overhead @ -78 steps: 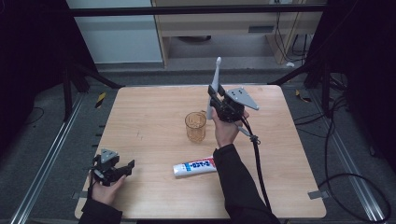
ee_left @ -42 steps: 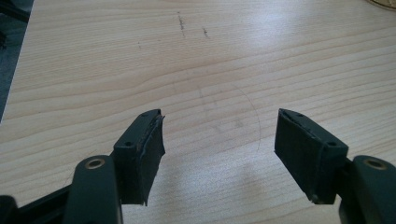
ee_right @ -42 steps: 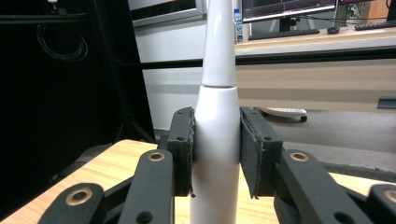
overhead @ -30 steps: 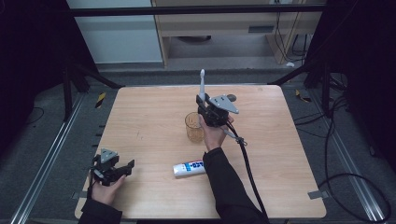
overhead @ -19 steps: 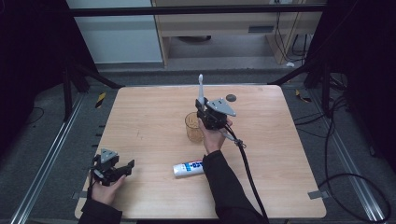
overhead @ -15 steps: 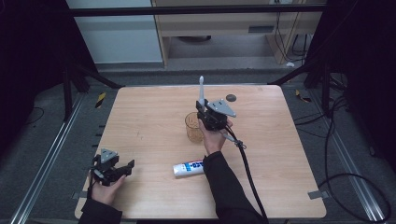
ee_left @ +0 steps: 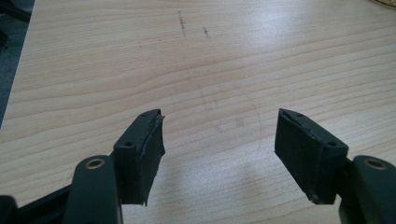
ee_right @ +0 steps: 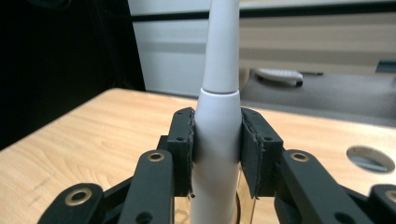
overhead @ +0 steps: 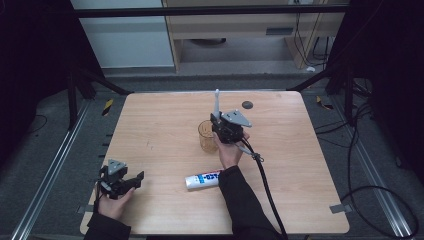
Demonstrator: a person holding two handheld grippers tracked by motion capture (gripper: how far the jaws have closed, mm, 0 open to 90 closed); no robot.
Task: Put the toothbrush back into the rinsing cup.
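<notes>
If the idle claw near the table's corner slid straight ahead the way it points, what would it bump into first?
Probably nothing soon. The left claw stands open over bare table, with only wood grain ahead. Its line seems aimed roughly toward the amber cup beside the right claw, possibly the first thing met, though depth is hard to judge.

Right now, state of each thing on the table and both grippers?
White electric toothbrush: upright, clamped, over the cup.
Right gripper: shut on the toothbrush.
Clear amber plastic cup: upright on the table.
White toothpaste tube: lying flat.
Left gripper: open, empty, low over the wooden table.
</notes>
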